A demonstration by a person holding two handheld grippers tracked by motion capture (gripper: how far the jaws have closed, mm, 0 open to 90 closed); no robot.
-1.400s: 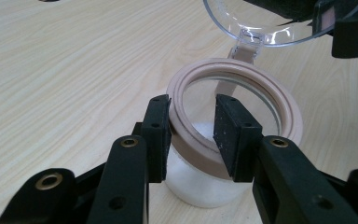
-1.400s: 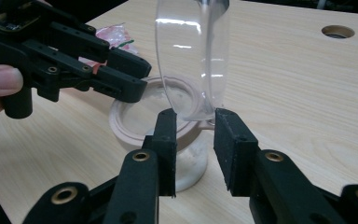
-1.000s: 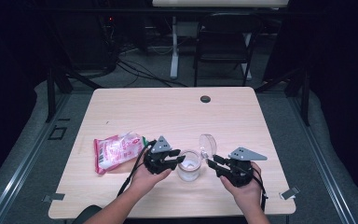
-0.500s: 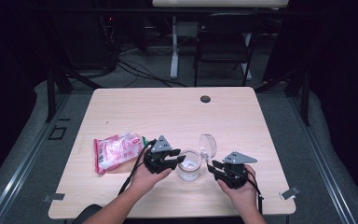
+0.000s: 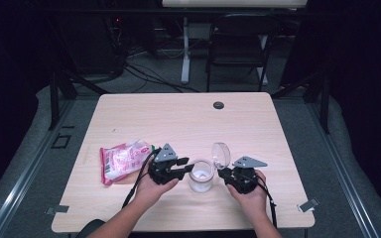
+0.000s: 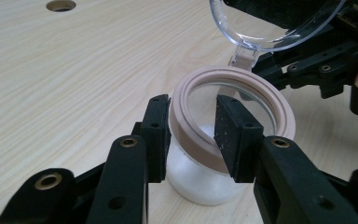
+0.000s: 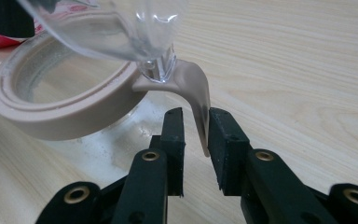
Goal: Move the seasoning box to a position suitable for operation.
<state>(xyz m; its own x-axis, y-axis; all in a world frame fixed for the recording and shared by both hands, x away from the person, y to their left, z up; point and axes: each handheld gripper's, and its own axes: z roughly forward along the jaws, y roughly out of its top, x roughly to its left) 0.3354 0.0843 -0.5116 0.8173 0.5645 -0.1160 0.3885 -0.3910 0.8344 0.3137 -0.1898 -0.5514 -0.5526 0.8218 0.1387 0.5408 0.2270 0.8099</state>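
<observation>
A small glass jar [image 5: 201, 174] with white powder and a beige collar [image 6: 279, 105] stands near the table's front edge. Its clear lid [image 5: 222, 154] is flipped up at the hinge. My left gripper [image 5: 187, 168] is shut on the jar's rim [image 6: 191, 130], with one jaw outside the collar and the other over the mouth. My right gripper [image 5: 223, 172] sits on the jar's other side. A beige tab [image 7: 198, 100] hangs from the hinge between its jaws [image 7: 196, 140]. They have just been closing; the tab touches one pad, with a gap to the other.
A pink and white packet [image 5: 124, 159] lies left of the left hand. A round cable hole [image 5: 218, 105] sits at the far side of the wooden table [image 5: 178, 119]. A dark chair [image 5: 240, 44] stands beyond the table.
The right gripper has sunk a little and drawn in beside the jar below the open lid. The left gripper and the jar have stayed put.
</observation>
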